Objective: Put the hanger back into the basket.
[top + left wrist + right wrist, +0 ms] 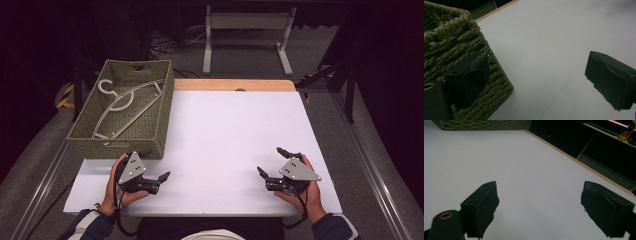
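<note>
Woven green basket (125, 137) holds a white hanger (125, 105); both grippers' black fingers (482, 205) released.

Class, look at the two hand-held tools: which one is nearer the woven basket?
The left tool, right beside the green woven basket's front corner; the right tool sits across the white table.

Basket (150, 131): rough woven olive fibre, matt.
Hangers (121, 102) inside it: smooth, pale, plastic I think; too small to be sure.
Tabletop (225, 135): smooth matt white sheet over a wood edge.
My gripper pads (486, 207): matt black, rubbery.
</note>
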`<state>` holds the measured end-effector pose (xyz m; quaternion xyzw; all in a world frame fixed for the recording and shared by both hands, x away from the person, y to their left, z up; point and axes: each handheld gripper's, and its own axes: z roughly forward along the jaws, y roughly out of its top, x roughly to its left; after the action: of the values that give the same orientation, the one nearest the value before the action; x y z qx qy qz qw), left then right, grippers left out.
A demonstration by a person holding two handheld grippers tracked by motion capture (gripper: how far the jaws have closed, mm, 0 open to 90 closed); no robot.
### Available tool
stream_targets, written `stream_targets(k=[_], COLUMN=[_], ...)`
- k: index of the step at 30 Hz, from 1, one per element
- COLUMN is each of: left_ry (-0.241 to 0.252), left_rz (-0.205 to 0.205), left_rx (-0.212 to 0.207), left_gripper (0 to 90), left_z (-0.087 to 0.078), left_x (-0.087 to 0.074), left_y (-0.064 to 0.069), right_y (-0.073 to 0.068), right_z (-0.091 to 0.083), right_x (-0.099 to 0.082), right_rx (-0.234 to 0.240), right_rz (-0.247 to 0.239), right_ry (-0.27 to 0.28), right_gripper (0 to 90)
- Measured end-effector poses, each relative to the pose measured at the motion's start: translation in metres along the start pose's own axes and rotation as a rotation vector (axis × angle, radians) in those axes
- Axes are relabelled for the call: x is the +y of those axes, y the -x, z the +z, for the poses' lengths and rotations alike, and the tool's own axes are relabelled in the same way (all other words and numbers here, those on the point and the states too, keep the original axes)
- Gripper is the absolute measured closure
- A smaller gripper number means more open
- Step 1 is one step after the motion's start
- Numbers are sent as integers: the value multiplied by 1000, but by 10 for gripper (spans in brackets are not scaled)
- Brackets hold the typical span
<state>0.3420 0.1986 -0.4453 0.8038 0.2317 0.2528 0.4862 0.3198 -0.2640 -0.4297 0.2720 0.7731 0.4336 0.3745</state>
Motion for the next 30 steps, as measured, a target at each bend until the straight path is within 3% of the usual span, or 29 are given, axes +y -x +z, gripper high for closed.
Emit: stream_targets(k=[30], left_ry=[-16], left_rz=[2], left_rx=[-5], left_gripper=[70], left_z=[2], left_x=[0], left_y=[0], right_y=[-2], right_z=[-2], right_x=[3], right_rx=[3], right_rz=[-4], right_ry=[6], right_gripper=[149])
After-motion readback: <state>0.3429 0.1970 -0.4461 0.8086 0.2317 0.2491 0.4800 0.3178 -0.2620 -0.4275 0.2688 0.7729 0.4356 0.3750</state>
